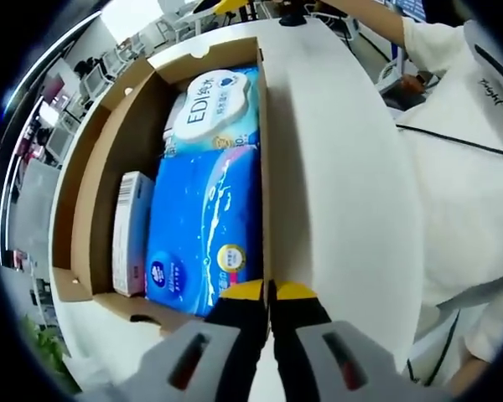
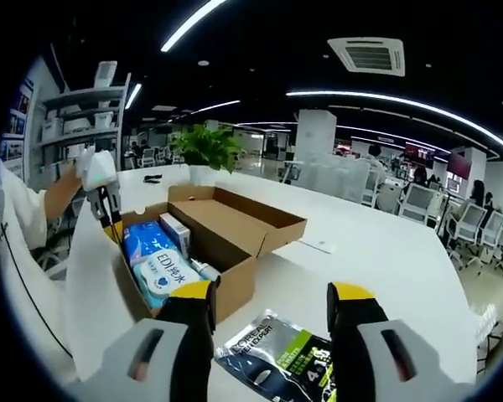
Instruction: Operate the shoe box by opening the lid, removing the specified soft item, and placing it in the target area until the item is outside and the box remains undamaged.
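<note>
The shoe box [image 1: 264, 167] stands open on the white table, its brown lid [image 1: 71, 193] folded back. Inside lie a blue soft tissue pack [image 1: 197, 230], an EDI wipes pack [image 1: 214, 105] and a small white carton [image 1: 132, 230]. My left gripper [image 1: 269, 291] is shut, its yellow tips pinching the box's side wall at the near corner. In the right gripper view the box [image 2: 235, 276], its lid [image 2: 251, 219] and the left gripper [image 2: 111, 219] at its corner show. My right gripper [image 2: 272, 306] is open above a dark green-and-black packet [image 2: 277, 356] on the table.
A person in a white shirt [image 1: 461, 167] stands close by the table's edge. The white table [image 2: 386, 276] stretches to the right of the box, with a small white item [image 2: 318, 245] on it. A potted plant [image 2: 205, 146] and office chairs [image 2: 419, 201] stand beyond.
</note>
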### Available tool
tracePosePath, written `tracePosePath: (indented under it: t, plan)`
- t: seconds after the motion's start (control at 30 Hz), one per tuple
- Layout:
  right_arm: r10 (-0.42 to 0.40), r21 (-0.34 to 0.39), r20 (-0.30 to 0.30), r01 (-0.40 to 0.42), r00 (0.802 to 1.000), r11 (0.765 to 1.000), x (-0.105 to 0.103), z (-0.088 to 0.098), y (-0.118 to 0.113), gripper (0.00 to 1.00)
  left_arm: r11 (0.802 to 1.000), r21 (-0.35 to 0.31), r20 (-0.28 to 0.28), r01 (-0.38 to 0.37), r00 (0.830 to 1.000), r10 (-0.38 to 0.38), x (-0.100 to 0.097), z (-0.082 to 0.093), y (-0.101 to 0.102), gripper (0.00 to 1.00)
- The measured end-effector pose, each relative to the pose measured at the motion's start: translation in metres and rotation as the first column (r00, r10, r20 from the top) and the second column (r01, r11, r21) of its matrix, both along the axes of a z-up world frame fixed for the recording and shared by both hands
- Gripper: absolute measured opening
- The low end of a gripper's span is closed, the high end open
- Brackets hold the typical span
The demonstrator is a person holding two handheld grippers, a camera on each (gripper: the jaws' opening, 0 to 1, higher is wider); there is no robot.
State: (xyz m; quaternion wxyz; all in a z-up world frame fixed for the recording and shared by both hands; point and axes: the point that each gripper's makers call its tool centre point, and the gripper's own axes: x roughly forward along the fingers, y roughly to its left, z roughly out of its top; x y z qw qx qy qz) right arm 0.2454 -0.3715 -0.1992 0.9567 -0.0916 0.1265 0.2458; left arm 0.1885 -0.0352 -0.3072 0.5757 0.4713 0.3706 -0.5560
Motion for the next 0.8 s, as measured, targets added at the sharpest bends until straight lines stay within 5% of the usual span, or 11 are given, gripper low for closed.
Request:
tracePosePath:
  t: [0.07, 0.17, 0.37, 0.53, 0.8]
  plan:
    - [-0.083, -0.003, -0.006, 0.083, 0.997, 0.997, 0.009, 0.001, -0.009, 0.48, 1.0, -0.012, -0.016, -0.001, 1.0, 0.001, 0.001, 0.0, 0.0, 0.01]
    - [-0.016, 0.014, 0.016, 0.015, 1.0, 1.0, 0.009, 0.007, 0.008, 0.5, 1.0, -0.001, -0.021, 0.002, 1.0, -0.002, 0.001, -0.001, 0.0, 0.01]
    - [-0.038, 0.023, -0.011, 0.038, 0.999, 0.999, 0.009, 0.005, 0.011, 0.5, 1.0, -0.013, -0.005, -0.006, 1.0, 0.006, 0.002, -0.001, 0.0, 0.01]
    - [0.071, 0.063, 0.024, -0.072, 0.997, 0.995, 0.004, 0.015, 0.035, 0.56, 1.0, -0.007, -0.015, -0.011, 1.0, 0.01, 0.003, -0.002, -0.001, 0.01]
    - [0.133, 0.07, 0.045, -0.136, 0.99, 0.988, 0.011, 0.025, 0.072, 0.55, 1.0, 0.019, -0.006, -0.021, 1.0, 0.021, 0.003, -0.006, -0.001, 0.01]
